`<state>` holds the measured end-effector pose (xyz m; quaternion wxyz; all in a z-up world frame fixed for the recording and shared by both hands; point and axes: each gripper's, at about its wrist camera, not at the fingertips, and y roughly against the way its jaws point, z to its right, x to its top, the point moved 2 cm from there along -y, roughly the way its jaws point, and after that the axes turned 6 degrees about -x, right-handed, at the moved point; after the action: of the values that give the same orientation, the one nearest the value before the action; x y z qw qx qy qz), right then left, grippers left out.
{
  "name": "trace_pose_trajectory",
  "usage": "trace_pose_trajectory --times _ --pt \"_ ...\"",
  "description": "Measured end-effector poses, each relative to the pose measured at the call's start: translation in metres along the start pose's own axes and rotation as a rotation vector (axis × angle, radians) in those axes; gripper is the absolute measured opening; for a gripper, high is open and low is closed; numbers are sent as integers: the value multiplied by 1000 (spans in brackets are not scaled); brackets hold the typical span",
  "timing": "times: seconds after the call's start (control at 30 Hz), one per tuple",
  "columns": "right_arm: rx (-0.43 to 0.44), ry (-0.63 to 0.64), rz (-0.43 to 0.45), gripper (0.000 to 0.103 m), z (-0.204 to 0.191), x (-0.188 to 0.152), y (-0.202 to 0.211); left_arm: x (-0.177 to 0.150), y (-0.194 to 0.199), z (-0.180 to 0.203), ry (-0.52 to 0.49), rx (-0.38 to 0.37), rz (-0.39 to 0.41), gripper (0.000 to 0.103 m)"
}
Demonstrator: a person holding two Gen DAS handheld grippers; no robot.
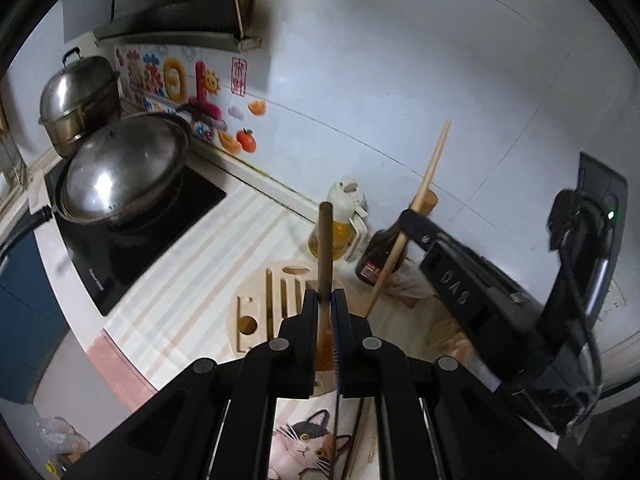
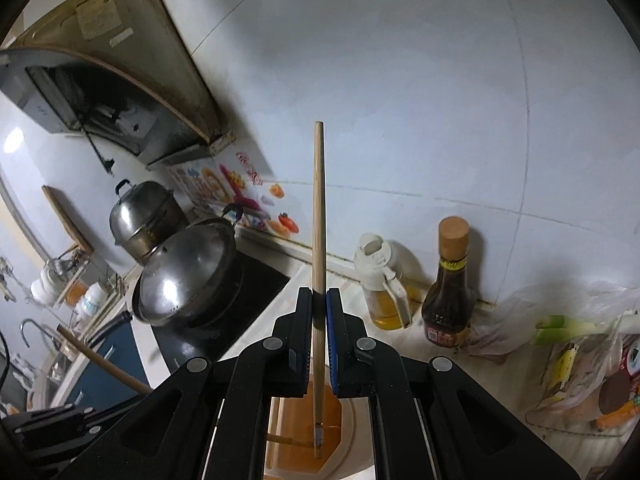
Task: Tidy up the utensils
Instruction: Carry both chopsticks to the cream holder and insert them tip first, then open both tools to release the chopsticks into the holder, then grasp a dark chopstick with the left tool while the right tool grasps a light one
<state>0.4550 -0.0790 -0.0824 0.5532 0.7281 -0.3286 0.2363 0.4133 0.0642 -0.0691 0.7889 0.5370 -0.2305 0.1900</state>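
The pale, slim wooden stick (image 2: 319, 216) looks light, stiff and smooth, so it could pivot in a pinch; the right claw (image 2: 319, 304) is clenched on its lower part, tip over the slotted wooden utensil tray (image 1: 256, 300). The left claw (image 1: 325, 300) grasps a darker wooden handle (image 1: 325, 248) likewise above the striped surface (image 1: 192, 280).

Dim, cool indoor light; glare spots shine on the wok lid (image 1: 120, 172) and a bright lamp reflection (image 2: 13, 140) shows. Fisheye bending and dark vignetting mark the edges, and details are slightly soft.
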Motion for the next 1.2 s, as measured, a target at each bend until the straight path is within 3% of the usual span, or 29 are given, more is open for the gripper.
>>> trace_pose_trajectory --times 0.17,0.23,0.27,0.3,0.37,0.43,0.5,0.53,0.57,0.6,0.7,0.83,0.97,1.2 --pt "32 29 -86 8 3 -6 1 -1 12 -2 33 -13 15 9" --pt "29 30 -92 23 7 -6 10 0 20 -2 26 11 42 11" --pt "28 32 -90 39 9 -6 15 0 24 -2 19 31 51 22" --pt "28 33 -82 49 11 -6 22 0 29 -3 15 50 65 30" --pt "11 41 -73 56 18 -7 37 -2 38 -6 21 89 99 77" --pt "-14 45 -70 59 26 -11 52 -7 49 -10 26 113 144 81" --pt "-47 40 -68 71 36 -17 66 -14 54 -13 32 131 160 84" --pt "-50 28 -66 75 42 -20 71 -18 55 -14 34 136 163 93" --pt "-49 10 -57 87 50 -25 79 -23 56 -16 35 138 169 103" --pt "-54 -7 -45 97 57 -29 86 -28 57 -17 34 144 178 103" --pt "-102 -42 -26 103 79 -48 104 -46 55 -17 23 192 194 103" --pt "-220 -60 -45 103 108 -79 117 -71 45 -11 -2 197 177 103" --pt "-247 -89 -62 103 137 -110 124 -98 26 -5 -30 194 136 103" --pt "-372 -124 -214 103 188 -167 112 -150 -27 1 -93 214 5 103"
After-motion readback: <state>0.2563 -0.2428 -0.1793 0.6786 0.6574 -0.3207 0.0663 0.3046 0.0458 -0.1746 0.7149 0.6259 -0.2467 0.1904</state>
